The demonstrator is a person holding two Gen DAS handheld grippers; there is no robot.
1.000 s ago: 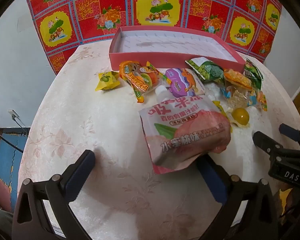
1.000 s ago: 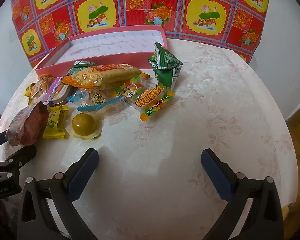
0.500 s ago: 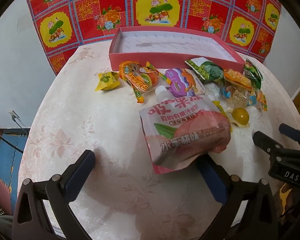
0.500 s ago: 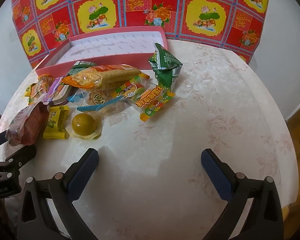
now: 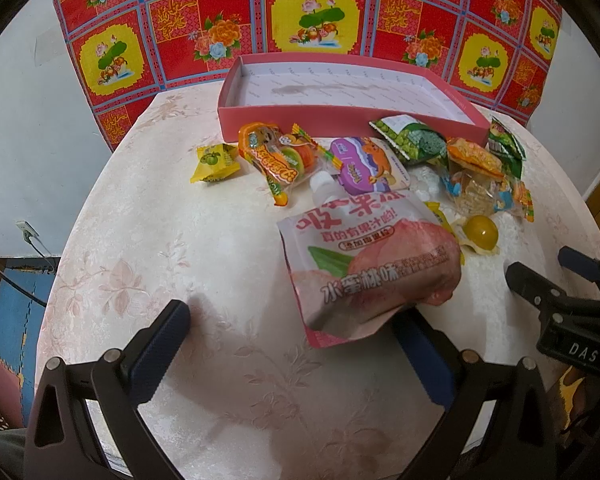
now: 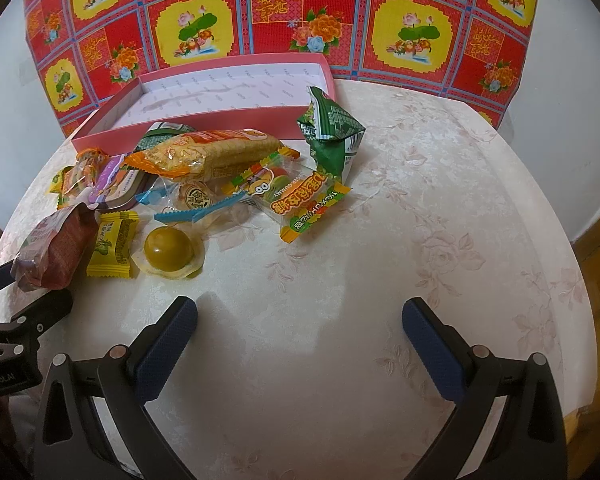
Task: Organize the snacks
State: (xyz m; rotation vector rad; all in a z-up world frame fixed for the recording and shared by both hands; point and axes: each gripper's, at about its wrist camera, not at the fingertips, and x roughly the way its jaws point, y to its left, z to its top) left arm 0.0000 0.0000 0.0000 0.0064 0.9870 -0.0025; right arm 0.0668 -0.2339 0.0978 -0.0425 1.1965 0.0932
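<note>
Nothing has visibly moved since the earlier frames: both claws and every snack sit as they did; the left claw (image 5: pixel 296 336) spreads wide at the bottom of the left wrist view, its right finger (image 5: pixel 422 354) tucked under the lower edge of a peach jelly pouch (image 5: pixel 364 264) at centre frame, while its left finger stands well apart from the pouch over bare tabletop (image 5: pixel 160 232); whether the pouch rests on that finger or merely overlaps it cannot be told; the right claw (image 6: pixel 300 344) is likewise spread open at the bottom of the right wrist view, with nothing between its fingers; above the pouch, a pink box (image 5: pixel 340 114) lies open across the upper middle of the frame, its pale floor bare; in front of the box, the snacks lie in a loose heap: a yellow candy (image 5: pixel 214 160) at the left, an orange gummy packet (image 5: pixel 280 156) beside it, a purple tub (image 5: pixel 366 166) just above the pouch's white cap, a green pea bag (image 5: pixel 414 140) to the right, and a round yellow jelly (image 5: pixel 480 230) at the right of the pouch; behind the box hangs a red floral cloth (image 5: pixel 308 12).
</note>
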